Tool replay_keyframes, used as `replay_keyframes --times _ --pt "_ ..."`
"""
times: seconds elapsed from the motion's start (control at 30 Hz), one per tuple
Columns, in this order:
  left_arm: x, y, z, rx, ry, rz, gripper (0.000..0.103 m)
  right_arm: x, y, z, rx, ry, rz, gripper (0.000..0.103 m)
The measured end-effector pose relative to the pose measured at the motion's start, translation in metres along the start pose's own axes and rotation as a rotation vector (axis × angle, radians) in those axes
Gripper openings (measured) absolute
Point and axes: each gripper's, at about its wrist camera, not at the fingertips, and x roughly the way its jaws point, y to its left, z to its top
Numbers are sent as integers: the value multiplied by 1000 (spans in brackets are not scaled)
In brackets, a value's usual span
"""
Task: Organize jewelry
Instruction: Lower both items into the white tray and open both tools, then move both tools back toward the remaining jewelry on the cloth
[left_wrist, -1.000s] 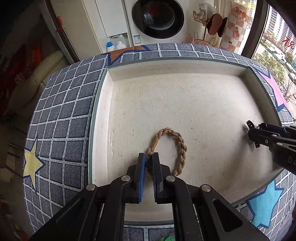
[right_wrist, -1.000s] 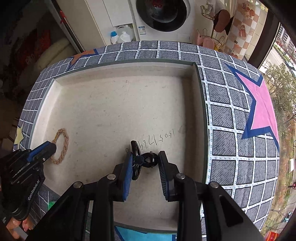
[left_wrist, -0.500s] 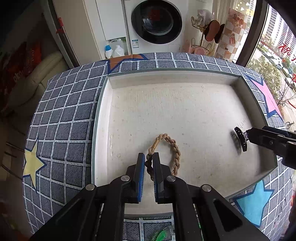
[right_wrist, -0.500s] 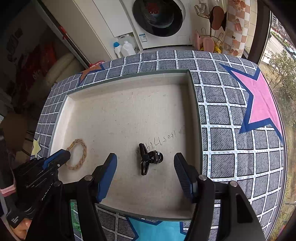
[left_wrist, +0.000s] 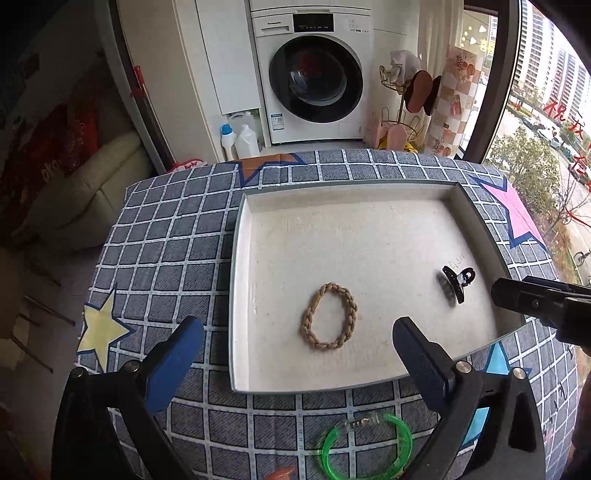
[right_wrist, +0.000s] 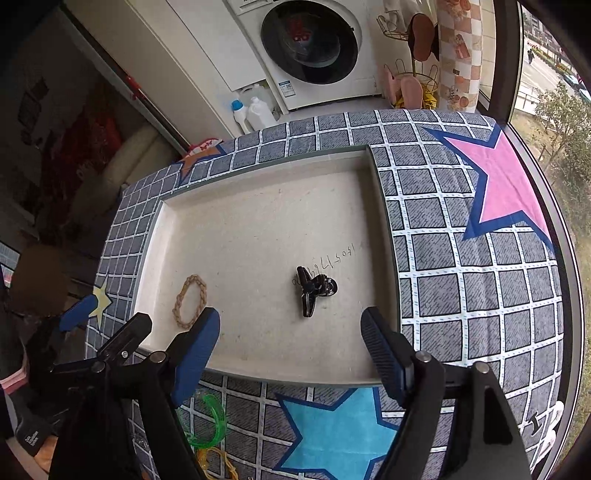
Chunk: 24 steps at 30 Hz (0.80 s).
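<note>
A worktop is covered by a grey-blue checked cloth with white grid lines and printed stars: a pale yellow star, a pink star and a bright blue star. Behind it stands a white front-loading washing machine with a dark round door. Two white plastic bottles, one blue-capped, sit on the floor beside it. A gold wire rack holding slippers stands to its right.

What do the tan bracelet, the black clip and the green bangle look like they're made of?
Tan bracelet: braided cord or leather, matte, with visible plaits. Black clip: likely hard plastic, with a glossy sheen. Green bangle: translucent plastic, since light passes through it.
</note>
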Motion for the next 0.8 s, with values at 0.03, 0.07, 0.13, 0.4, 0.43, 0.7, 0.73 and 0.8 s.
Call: replay_keyframes --times 0.03,0.07,0.13,0.4,0.43,0.7,0.73,0.8 --pt "-4 4 -4 -3 -2 15 103 -3 0 -3 4 -1 4 81" --pt "-9 8 -9 -7 -3 21 103 -7 1 -7 8 -2 8 81" --pt "-17 16 -21 -20 9 23 103 -14 1 -15 17 -2 13 82" --pt "-37 48 -89 -71 111 8 103 -37 -5 -63 71 31 12 86" --pt "-38 51 -98 -77 133 4 103 -39 -5 -70 76 40 10 86" --pt "-47 59 -157 -27 221 22 103 -47 -6 -129 87 122 -36 86" --pt "-48 62 -161 -34 230 22 103 -48 -6 -135 87 131 -43 86" --pt "-47 67 -169 -52 246 25 103 -49 -6 -145 89 146 -58 86"
